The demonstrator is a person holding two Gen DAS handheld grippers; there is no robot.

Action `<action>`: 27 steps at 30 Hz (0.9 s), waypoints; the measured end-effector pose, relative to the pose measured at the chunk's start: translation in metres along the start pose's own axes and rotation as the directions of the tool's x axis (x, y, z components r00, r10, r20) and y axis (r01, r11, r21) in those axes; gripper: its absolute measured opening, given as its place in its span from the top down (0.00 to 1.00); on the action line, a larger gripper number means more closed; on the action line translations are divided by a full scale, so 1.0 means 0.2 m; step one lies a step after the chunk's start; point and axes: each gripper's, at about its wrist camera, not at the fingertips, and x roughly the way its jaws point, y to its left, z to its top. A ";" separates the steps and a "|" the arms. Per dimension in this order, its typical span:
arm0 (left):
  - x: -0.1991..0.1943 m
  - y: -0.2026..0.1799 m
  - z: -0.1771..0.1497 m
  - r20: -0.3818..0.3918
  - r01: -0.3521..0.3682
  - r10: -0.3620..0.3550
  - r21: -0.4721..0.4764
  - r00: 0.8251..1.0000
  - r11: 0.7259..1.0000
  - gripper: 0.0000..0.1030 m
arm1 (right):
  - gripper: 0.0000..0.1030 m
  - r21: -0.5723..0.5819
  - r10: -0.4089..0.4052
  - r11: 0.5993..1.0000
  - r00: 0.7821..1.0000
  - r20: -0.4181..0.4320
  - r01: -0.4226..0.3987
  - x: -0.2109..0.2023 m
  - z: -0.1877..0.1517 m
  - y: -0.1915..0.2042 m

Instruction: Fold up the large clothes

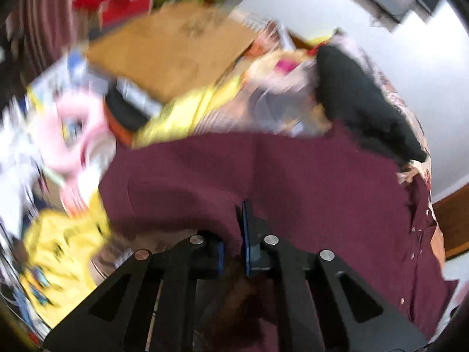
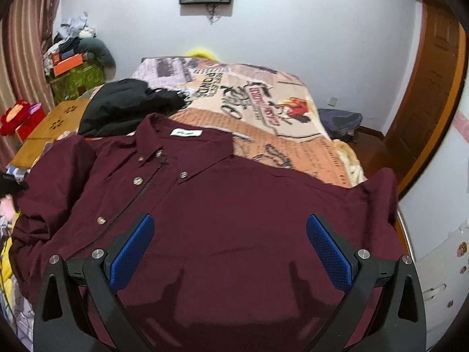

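Observation:
A dark maroon button-up shirt [image 2: 234, 193] lies spread front-up on the bed, collar and white label at the far end. My right gripper [image 2: 230, 220] hovers over the shirt's lower front, open, its blue pads [image 2: 134, 246] wide apart with nothing between them. The left wrist view is blurred. It shows the same shirt [image 1: 263, 170] from its side edge, and my left gripper [image 1: 234, 228] is shut on a fold of the maroon cloth, pinched between the blue pads. The buttoned front [image 1: 416, 234] runs down the right of that view.
A black garment [image 2: 126, 108] lies by the collar on the printed bedspread [image 2: 263, 102]. A low wooden table [image 2: 58, 123] and clutter stand left of the bed, with yellow and pink items [image 1: 64, 249] beside it. Right: a backpack [image 2: 340, 120] and a wooden door [image 2: 431, 88].

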 end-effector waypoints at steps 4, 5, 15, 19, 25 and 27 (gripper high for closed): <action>-0.28 -0.28 0.11 0.133 0.059 -0.075 0.118 0.988 0.991 0.94 | 0.00 0.028 -0.015 1.000 0.999 0.028 0.014 -0.03 0.01 -0.09; -0.36 -0.39 0.14 0.165 0.084 -0.110 0.160 0.980 0.984 0.94 | 0.00 0.033 -0.013 0.999 0.999 0.033 0.012 -0.04 0.02 -0.11; -0.85 -1.47 -0.06 0.163 0.283 -0.448 0.579 0.879 0.765 0.96 | 0.00 0.100 0.017 0.995 0.997 0.075 -0.025 -0.12 0.03 -0.33; -0.79 -1.77 -0.31 0.048 0.314 -0.466 0.676 0.884 0.667 0.96 | 0.00 0.119 0.007 0.993 0.998 0.065 -0.015 -0.14 0.00 -0.43; -0.52 -1.99 -0.75 -0.221 0.401 -0.367 0.740 0.903 0.540 0.96 | 0.00 0.137 -0.020 0.990 0.998 0.053 0.012 -0.15 -0.06 -0.52; -0.42 -2.02 -0.89 -0.309 0.428 -0.306 0.753 0.900 0.500 0.95 | 0.00 0.139 -0.028 0.990 0.999 0.043 0.022 -0.15 -0.09 -0.54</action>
